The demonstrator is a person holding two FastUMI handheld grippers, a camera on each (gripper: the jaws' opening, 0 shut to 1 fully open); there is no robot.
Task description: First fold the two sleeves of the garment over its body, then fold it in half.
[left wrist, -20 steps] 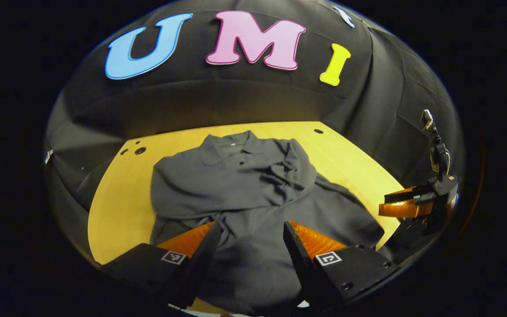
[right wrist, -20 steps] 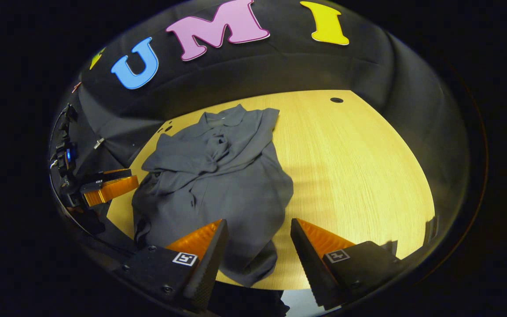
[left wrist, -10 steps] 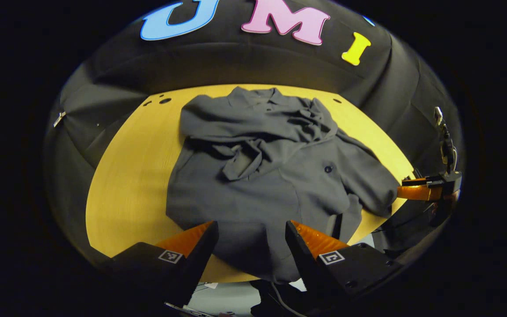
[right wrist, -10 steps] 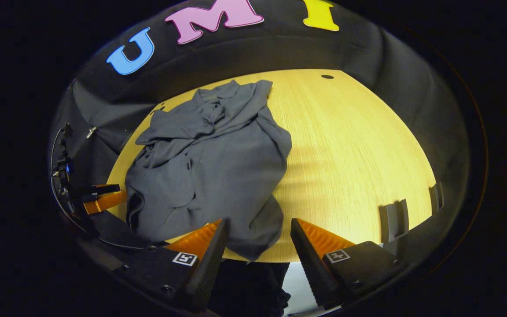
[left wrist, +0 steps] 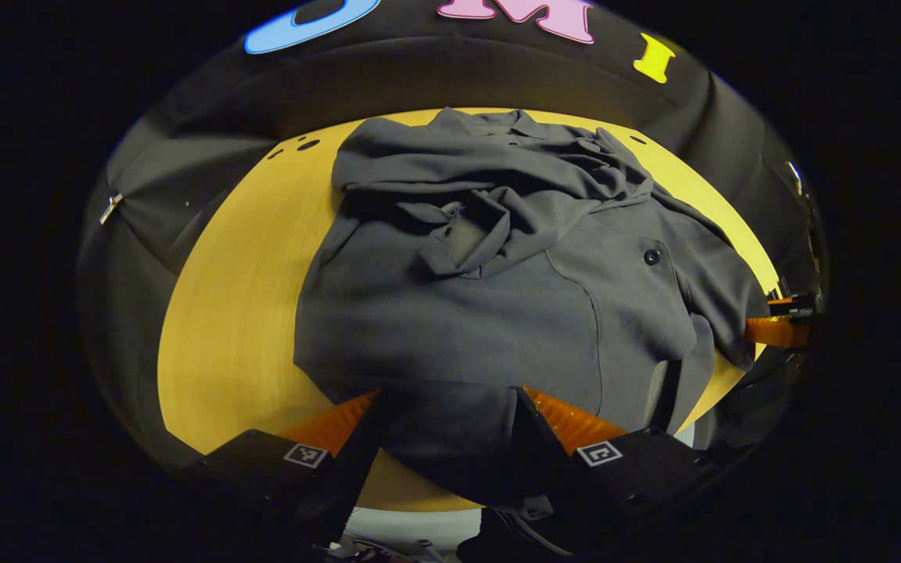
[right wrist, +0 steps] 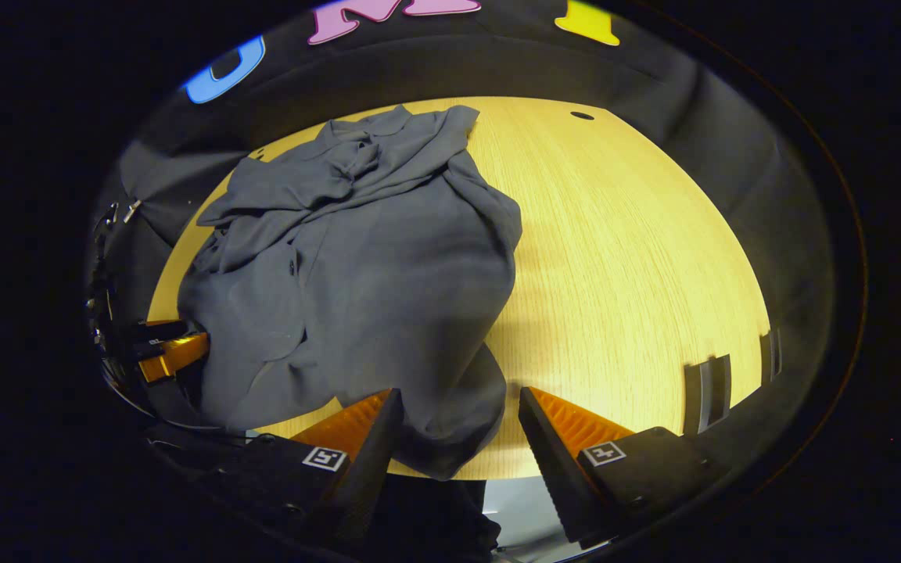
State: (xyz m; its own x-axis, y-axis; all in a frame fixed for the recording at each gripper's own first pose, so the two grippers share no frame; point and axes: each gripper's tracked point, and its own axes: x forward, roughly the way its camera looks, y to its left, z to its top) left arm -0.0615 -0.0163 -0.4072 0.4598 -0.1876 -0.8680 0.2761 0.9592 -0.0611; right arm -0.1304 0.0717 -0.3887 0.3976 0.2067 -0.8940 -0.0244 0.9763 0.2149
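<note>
Wooden table (right wrist: 615,258) bears the grey garment (right wrist: 372,258); both hand-held grippers, left (left wrist: 446,438) and right (right wrist: 454,438), gape empty.

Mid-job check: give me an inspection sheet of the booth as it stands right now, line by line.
Surface: light wooden table, bare to the right of the garment in the right gripper view; small dark holes near its far edge.
Job's things: dark grey garment lies rumpled, sleeves bunched over its upper body, lower hem hanging over the near table edge; not folded in half.
Clutter: nothing seen.
Grippers: left gripper open, hem between its fingers, which do not press on it; right gripper open, the garment's near corner between its fingers.
Cables: thin cables at the left edge of the right gripper view.
Surroundings: black cloth wall.
</note>
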